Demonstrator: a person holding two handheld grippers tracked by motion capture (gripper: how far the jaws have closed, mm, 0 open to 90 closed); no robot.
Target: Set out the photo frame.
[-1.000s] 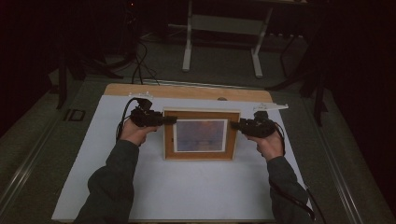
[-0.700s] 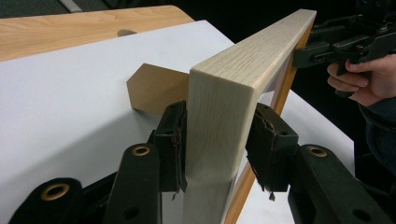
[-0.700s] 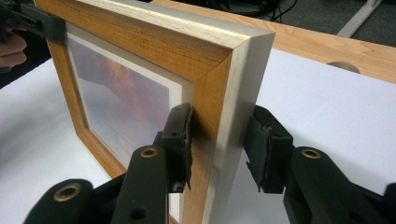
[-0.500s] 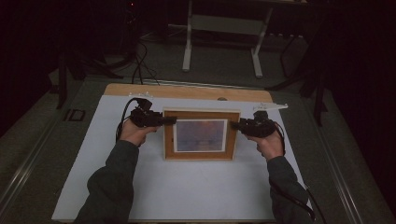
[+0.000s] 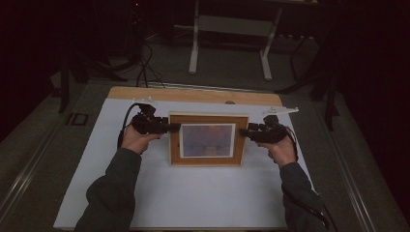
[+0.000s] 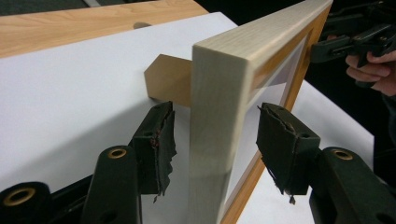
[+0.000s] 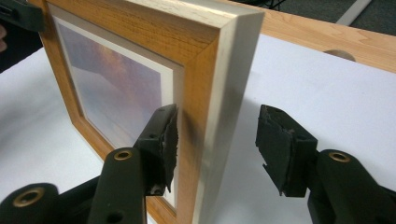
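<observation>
now, on the left, the left tool (image 5: 170,127) straddles the left edge of the rectangular wooden picture frame (image 5: 208,140), its jaws having just spread apart, pads clear of the wood. the frame stands upright on the white sheet (image 5: 193,193) covering the tabletop. right of it, the right tool (image 5: 244,132) has likewise just widened around the opposite edge.
</observation>
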